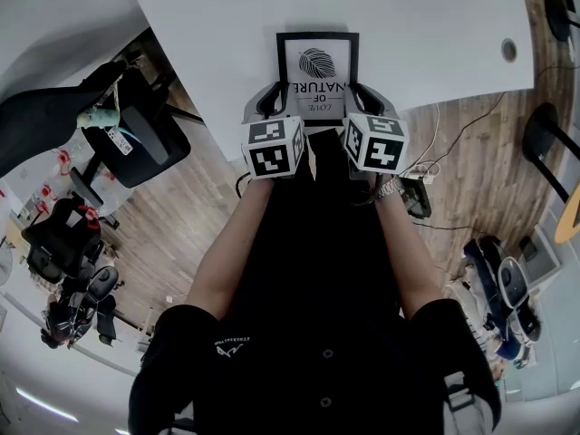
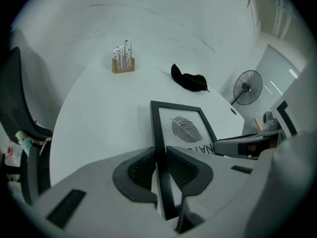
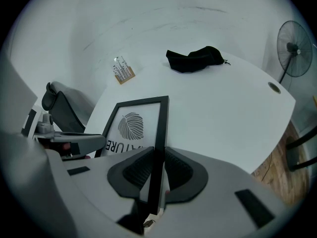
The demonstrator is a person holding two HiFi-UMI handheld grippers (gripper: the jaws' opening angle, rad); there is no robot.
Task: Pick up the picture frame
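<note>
A black picture frame [image 1: 316,66] with a leaf print and the word NATURE sits at the near edge of the white table [image 1: 208,25]. My left gripper [image 1: 268,101] is shut on its left side bar [image 2: 159,148], both ribbed pads pressed against it. On the opposite side, my right gripper [image 1: 366,101] is shut on the right side bar [image 3: 159,143]. The frame [image 2: 183,128] stretches away from the jaws in the left gripper view, and the frame [image 3: 136,125] does the same in the right gripper view. I cannot tell whether it rests on the table or is raised.
A black cloth [image 2: 189,80] and a small wooden stand of thin rods [image 2: 123,61] lie further along the table. A black office chair [image 1: 127,134] stands to the left, a floor fan [image 3: 296,49] to the right. Cables and gear [image 1: 419,193] lie on the wooden floor.
</note>
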